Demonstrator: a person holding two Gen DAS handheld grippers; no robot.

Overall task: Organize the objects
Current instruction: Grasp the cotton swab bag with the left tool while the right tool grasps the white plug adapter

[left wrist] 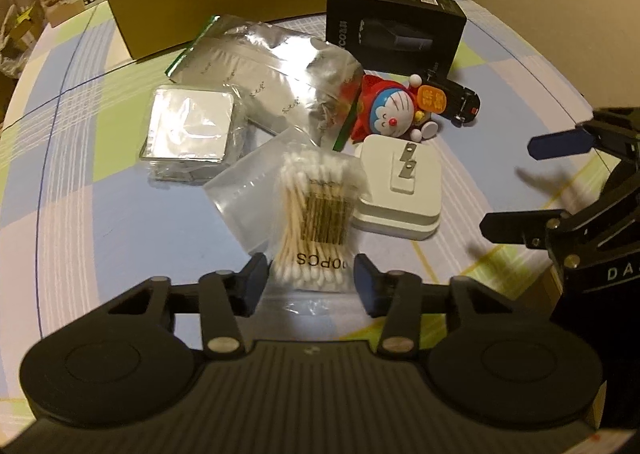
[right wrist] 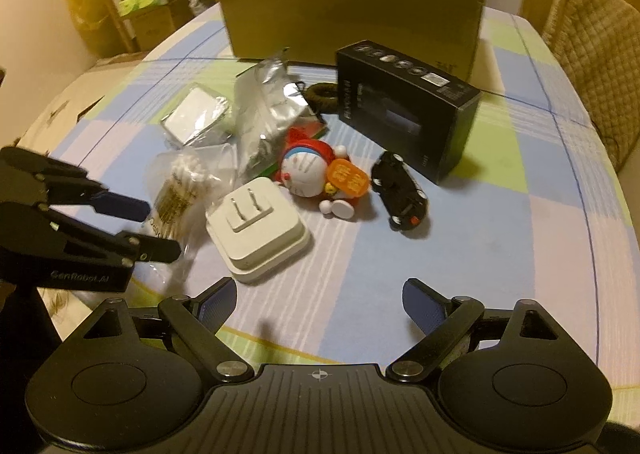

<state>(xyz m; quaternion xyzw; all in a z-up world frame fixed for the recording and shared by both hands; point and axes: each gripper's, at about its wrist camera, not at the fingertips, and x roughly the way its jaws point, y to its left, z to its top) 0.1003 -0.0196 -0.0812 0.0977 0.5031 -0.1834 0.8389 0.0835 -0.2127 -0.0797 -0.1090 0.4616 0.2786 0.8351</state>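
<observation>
On the checked tablecloth [left wrist: 100,213], both tongs gape; foil pouch [left wrist: 272,73] half-hides the hair tie [right wrist: 322,95]

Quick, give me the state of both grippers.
Left gripper: open, straddling the bag of cotton swabs, not gripping it.
Right gripper: open, holding nothing.

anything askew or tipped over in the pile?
Yes. The Doraemon figure lies on its back beside the white charger, whose prongs point up. The foil bag is crumpled and overlaps the cotton swab bag. Nothing looks spilled or broken.
</observation>
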